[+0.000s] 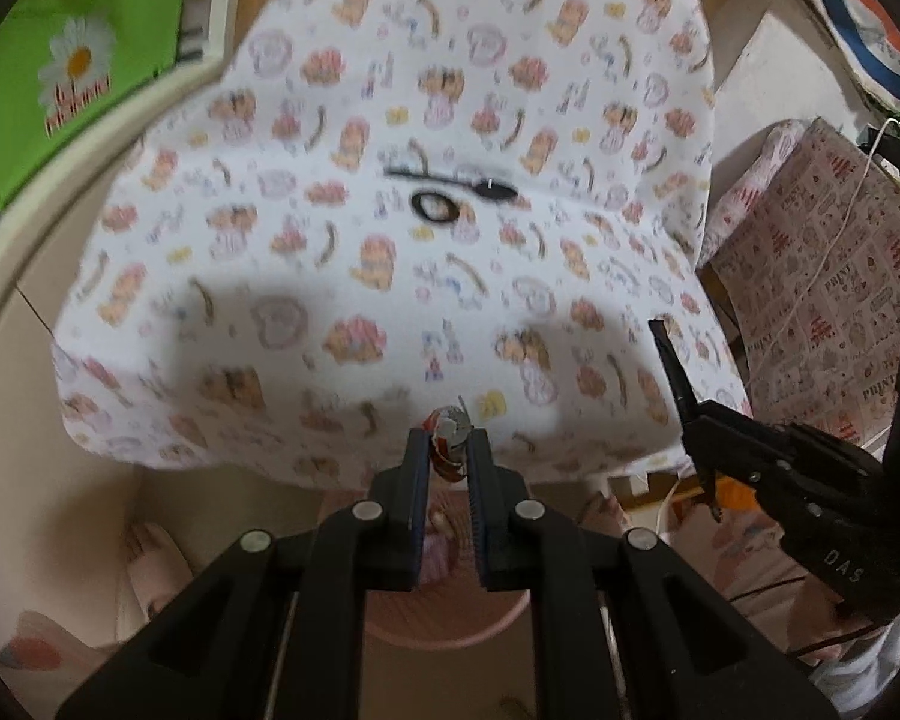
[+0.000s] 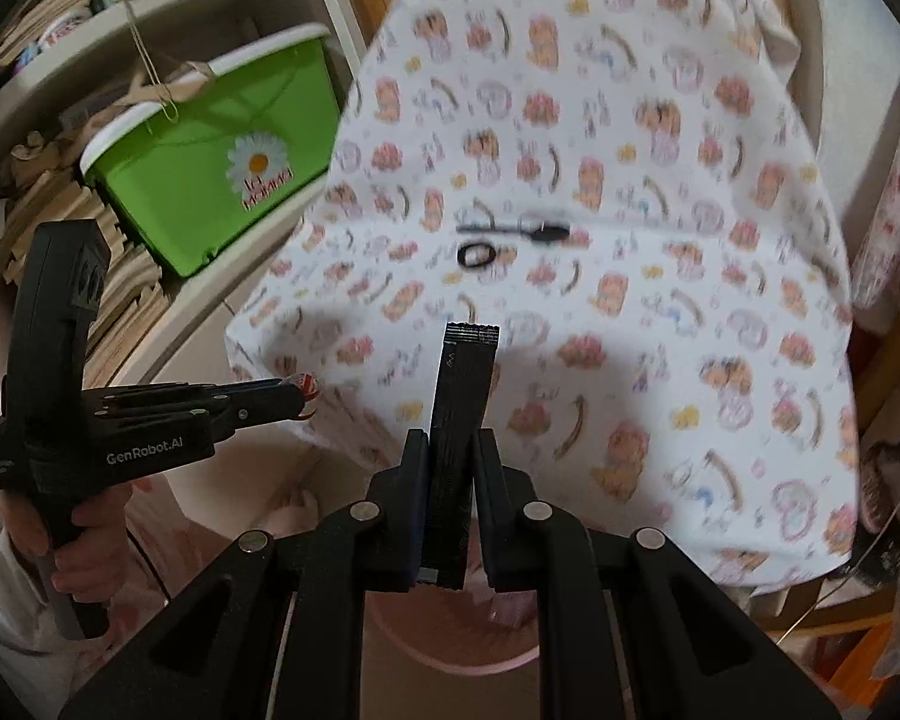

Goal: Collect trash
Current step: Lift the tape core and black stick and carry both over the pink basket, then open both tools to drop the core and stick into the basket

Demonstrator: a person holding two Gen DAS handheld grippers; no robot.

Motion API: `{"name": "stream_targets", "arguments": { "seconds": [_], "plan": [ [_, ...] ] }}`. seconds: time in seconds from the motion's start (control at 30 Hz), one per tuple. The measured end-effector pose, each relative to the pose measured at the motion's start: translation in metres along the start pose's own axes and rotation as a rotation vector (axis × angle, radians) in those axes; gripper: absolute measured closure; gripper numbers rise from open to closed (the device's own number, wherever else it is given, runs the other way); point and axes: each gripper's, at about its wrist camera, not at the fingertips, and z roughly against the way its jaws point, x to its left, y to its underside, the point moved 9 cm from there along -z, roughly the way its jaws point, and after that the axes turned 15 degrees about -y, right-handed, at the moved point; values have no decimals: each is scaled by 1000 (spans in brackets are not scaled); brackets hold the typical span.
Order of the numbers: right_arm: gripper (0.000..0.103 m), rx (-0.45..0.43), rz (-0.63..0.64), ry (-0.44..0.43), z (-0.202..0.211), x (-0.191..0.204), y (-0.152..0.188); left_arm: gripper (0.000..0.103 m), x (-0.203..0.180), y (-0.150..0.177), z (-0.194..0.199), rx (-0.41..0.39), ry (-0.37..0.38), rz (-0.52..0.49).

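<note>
My left gripper (image 1: 449, 441) is shut on a small crumpled red and silver wrapper (image 1: 447, 429), held over the near edge of the table with the patterned cloth (image 1: 390, 276). It also shows in the right wrist view (image 2: 303, 399). My right gripper (image 2: 450, 441) is shut on a long black sachet (image 2: 459, 414) that stands upright between its fingers; this gripper shows from the side in the left wrist view (image 1: 669, 354). A pink bin (image 1: 444, 618) sits below both grippers, its rim also in the right wrist view (image 2: 456, 654). A black spoon (image 1: 450, 179) and black hair tie (image 1: 433, 207) lie mid-table.
A green box with a daisy (image 2: 228, 162) sits on a shelf at the left, with stacked paper around it. A box wrapped in printed paper (image 1: 810, 276) stands right of the table, with a white cord over it.
</note>
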Motion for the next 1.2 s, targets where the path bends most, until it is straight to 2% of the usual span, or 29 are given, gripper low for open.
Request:
{"name": "stream_targets", "arguments": {
  "seconds": [0.13,0.3,0.47,0.67,0.87,1.0,1.2],
  "plan": [
    [87,38,-15,-6,-10,-5,11,92,2,8,-8,44,16,8],
    [87,81,-69,-28,-23,-12,25,92,4,19,-15,75,-5,-12],
    [87,150,-123,-61,-41,-18,42,92,6,36,-30,143,-13,-24],
    [87,233,-112,-46,-63,-17,62,92,5,48,-45,207,9,-25],
    [87,343,-101,-21,-93,-18,92,92,3,68,-77,343,62,18],
    [87,447,-124,-29,-118,-23,118,92,5,82,-98,428,59,51],
    [87,501,-172,42,-139,-48,141,92,10,97,-115,461,7,31]
  ]
}}
